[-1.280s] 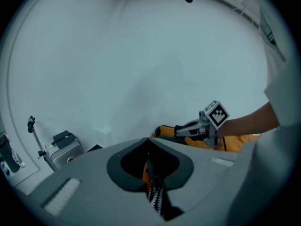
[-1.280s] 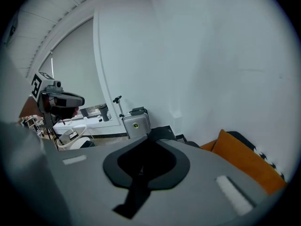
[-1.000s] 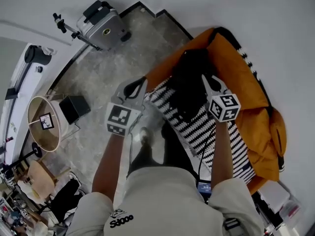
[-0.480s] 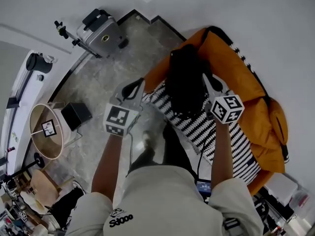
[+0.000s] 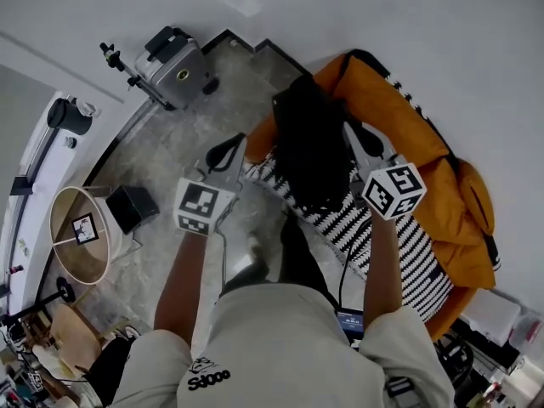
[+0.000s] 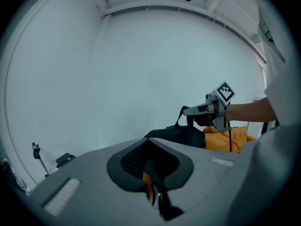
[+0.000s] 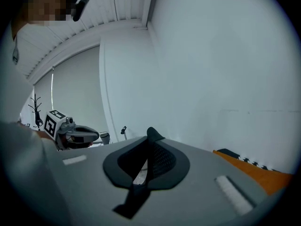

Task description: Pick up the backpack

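The black backpack (image 5: 310,151) hangs in the air between my two grippers, above the orange sofa (image 5: 425,143) and its black-and-white striped throw (image 5: 399,245). My right gripper (image 5: 347,130) is shut on the backpack's top strap. The left gripper view shows this hold (image 6: 186,111), with the bag's body (image 6: 181,136) hanging below it. In the right gripper view a black strap end (image 7: 153,134) sticks up between the closed jaws. My left gripper (image 5: 238,140) hovers just left of the bag. Its jaws stand together with only a thin slit, and I see no hold on the bag.
A grey suitcase (image 5: 174,53) and a small tripod (image 5: 115,53) stand by the far wall. A round lampshade (image 5: 76,223) and a black box (image 5: 132,206) sit on the stone floor at the left. My legs and shoe (image 5: 251,249) are below the grippers.
The backpack has risen off the sofa with my right gripper and now hangs higher and more stretched out. My left gripper has also risen a little beside it.
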A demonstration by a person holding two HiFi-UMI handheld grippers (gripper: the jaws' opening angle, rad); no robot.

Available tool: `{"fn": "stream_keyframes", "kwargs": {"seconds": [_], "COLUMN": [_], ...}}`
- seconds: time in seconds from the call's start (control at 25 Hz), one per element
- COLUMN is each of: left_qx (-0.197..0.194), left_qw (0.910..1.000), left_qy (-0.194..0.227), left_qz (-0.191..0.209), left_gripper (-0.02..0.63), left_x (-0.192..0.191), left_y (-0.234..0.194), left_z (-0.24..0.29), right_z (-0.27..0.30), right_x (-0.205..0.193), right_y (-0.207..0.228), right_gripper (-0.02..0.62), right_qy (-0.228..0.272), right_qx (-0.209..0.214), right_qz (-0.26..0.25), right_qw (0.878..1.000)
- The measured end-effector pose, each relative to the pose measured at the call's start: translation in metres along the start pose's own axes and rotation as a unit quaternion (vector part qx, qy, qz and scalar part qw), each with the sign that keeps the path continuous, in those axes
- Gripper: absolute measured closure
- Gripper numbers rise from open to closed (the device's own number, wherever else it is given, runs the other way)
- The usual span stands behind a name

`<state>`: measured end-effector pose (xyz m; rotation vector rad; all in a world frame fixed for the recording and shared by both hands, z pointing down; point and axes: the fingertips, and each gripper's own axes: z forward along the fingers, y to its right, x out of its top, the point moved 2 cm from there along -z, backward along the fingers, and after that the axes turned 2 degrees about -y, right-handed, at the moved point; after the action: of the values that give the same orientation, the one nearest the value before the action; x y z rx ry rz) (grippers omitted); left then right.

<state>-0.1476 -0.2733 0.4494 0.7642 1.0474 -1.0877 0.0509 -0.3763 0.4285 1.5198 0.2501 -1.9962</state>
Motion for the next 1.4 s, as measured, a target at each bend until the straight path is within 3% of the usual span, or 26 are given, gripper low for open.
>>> {"fn": "stream_keyframes", "kwargs": {"seconds": [0.48,0.68,1.4], "left_qx": [0.001,0.002,-0.021], "left_qw": [0.9971,0.9956,0.9906], "left_qy": [0.069,0.079,0.111], "left_qz": [0.031,0.050,0.076], "left_gripper": [0.595,0.596,0.595], "left_x": [0.041,0.048,0.064], "left_y": [0.016,0.029,0.088], "left_z": [-0.088,-0.124,-0.193], "right_z": [-0.078,-0.114,-0.228], "right_x": [0.052,0.062,0.053], "right_y": [-0.093,-0.123,-0.193], "right_gripper": [0.591,0.591,0.591], "right_qy": [0.079,0.098,0.101], "right_qx": [-0.008,-0.022,-0.078], "right_qz": [-0.041,-0.033,-0.071], "right_qw": [0.996,0.994,0.989]}}
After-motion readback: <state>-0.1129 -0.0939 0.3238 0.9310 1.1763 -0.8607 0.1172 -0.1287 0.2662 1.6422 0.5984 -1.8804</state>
